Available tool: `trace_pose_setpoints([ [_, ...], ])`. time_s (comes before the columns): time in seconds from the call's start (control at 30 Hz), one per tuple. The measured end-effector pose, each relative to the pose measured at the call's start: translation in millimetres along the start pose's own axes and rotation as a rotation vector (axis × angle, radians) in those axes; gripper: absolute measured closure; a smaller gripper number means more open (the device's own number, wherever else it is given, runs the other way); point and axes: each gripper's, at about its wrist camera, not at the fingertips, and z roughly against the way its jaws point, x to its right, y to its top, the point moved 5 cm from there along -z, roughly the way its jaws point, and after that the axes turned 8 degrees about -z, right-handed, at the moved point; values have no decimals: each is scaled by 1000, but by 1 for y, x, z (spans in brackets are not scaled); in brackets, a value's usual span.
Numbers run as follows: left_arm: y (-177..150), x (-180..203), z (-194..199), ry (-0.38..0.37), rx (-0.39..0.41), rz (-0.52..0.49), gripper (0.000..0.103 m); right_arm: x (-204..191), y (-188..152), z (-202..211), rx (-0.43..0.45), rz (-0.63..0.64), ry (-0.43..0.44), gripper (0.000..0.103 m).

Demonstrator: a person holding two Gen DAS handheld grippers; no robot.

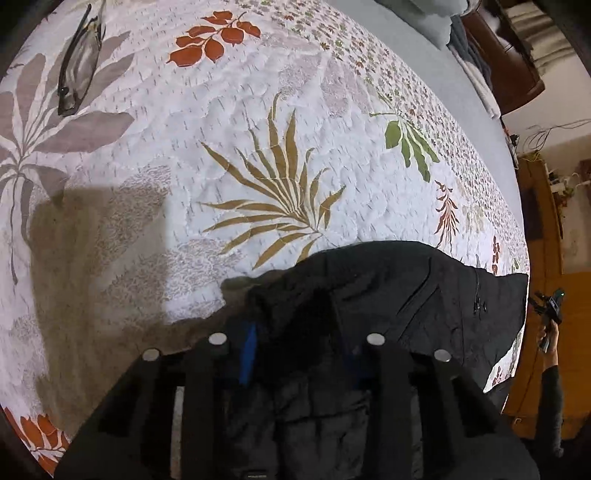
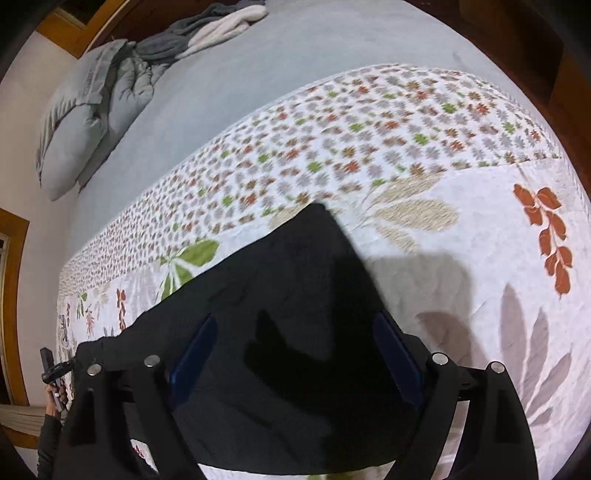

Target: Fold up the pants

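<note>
The black fabric pants [image 1: 406, 291] lie on a white quilted bedspread printed with leaves [image 1: 258, 140], near the bed's edge. In the left wrist view a rumpled part of the garment bunches up between the blue-padded fingers [image 1: 250, 349] of the left gripper [image 1: 301, 354], whose jaws stand narrow with cloth gathered between them; the pads appear to press on that dark fold, so the left gripper pinches the pants. A zip pocket shows on the cloth to the right of the grip.

In the right wrist view the same pants [image 2: 295, 280] spread as a dark sheet with one corner pointing away toward the band of small flowers on the bedspread [image 2: 369, 122]. The right gripper [image 2: 295, 354] hovers over this cloth with its jaws spread wide; its blue pads [image 2: 195, 350] stand well apart and close on nothing.

A grey folded clear-looking bag or pouch [image 1: 79, 66] lies on the bedspread well apart from the pants, at the upper left of the left view. Beyond the quilt a pale grey-blue sheet [image 2: 258, 74] covers the rest of the bed, with a grey pillow [image 2: 85, 122] and a heap of grey and white blankets [image 2: 207, 33] at its far end. A person's hand [image 1: 548, 332] in a dark sleeve holds a small dark device beside the bed.
</note>
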Motion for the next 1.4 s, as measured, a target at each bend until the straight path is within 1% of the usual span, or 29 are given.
trace_pose_setpoints([
  [0.1,0,-1,-5,14,20,11,74,7,10,0,9,5,-2,13],
  [0.17,1,-3,-5,26,37,16,81,8,17,-6,4,16,-10,13],
  [0.3,0,-5,-7,32,44,23,81,-4,31,-25,-15,64,-1,13],
  [0.43,2,-3,-9,55,24,19,81,-9,45,-49,-36,83,-28,13],
  [0.5,3,-1,-12,70,16,16,81,-14,46,-58,-50,97,-32,8],
  [0.53,4,0,-12,82,14,14,81,-16,46,-62,-53,109,-38,9],
  [0.57,4,0,-12,99,15,9,82,-20,46,-64,-49,123,-36,14],
  [0.6,5,1,-12,115,17,7,83,-22,46,-64,-45,129,-26,36],
  [0.63,5,3,-12,146,21,0,83,-23,45,-62,-42,123,0,67],
  [0.67,6,5,-12,165,24,-3,84,-23,44,-61,-43,117,16,83],
  [0.7,7,6,-12,184,27,-5,85,-24,42,-58,-46,116,31,90],
  [0.77,8,9,-9,220,37,-3,87,-24,37,-46,-18,138,26,92],
  [0.83,8,10,-4,240,54,8,87,-19,35,-29,25,124,15,93],
  [0.93,9,15,7,240,86,26,88,-17,30,-2,67,124,14,94],
  [1.17,10,36,38,212,149,32,89,-34,14,69,163,124,-3,94],
  [1.4,0,58,84,161,213,5,89,-29,-33,141,226,95,-13,95],
])
